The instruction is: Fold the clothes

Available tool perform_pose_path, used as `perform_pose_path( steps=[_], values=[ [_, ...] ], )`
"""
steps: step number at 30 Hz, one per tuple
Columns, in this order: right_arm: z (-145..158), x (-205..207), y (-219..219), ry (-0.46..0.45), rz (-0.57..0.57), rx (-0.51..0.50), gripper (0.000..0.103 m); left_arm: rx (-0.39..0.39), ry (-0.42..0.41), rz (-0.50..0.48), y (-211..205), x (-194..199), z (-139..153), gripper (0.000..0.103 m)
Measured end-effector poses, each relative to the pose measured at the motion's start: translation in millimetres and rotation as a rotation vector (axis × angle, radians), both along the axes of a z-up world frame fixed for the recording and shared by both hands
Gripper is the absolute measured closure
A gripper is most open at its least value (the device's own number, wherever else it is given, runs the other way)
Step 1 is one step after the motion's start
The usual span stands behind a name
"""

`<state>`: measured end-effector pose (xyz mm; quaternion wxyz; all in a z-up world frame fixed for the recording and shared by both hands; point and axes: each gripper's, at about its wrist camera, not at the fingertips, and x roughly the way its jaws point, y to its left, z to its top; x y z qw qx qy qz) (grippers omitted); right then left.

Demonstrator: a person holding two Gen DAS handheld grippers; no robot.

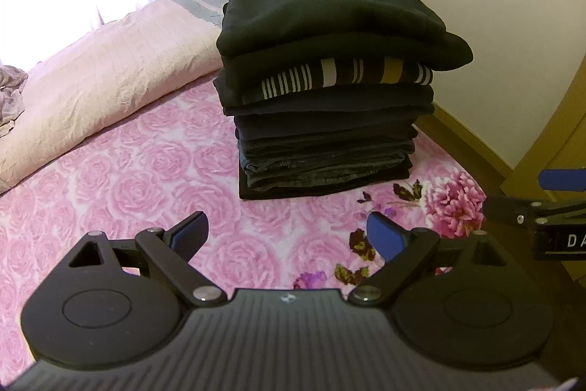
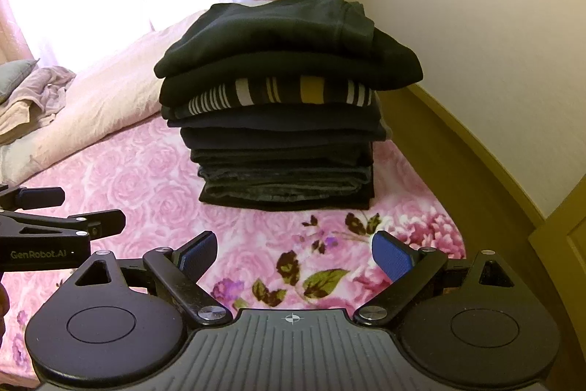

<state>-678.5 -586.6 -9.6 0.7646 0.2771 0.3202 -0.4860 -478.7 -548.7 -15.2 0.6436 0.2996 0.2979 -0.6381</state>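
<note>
One stack of folded clothes [image 1: 329,90]; two tools, left [image 1: 287,237] and right [image 2: 293,253], empty, agape.

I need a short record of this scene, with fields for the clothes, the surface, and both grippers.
clothes: tall stack of folded dark garments, one striped black-and-white folded top in the upper part
surface: pink rose-print bed sheet
bedding: rolled pale pink quilt left of stack
left gripper: jaws open, empty
right gripper: jaws open, empty
</note>
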Motion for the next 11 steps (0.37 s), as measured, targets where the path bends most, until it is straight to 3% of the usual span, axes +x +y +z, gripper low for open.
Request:
perform_pose_path(
  steps=[11],
  values=[
    [-0.2,-0.9,3.4,-0.004,-0.006,0.002,0.009,-0.004,-0.010,-0.006,1.3,-2.6,-1.0,0.011]
  ],
)
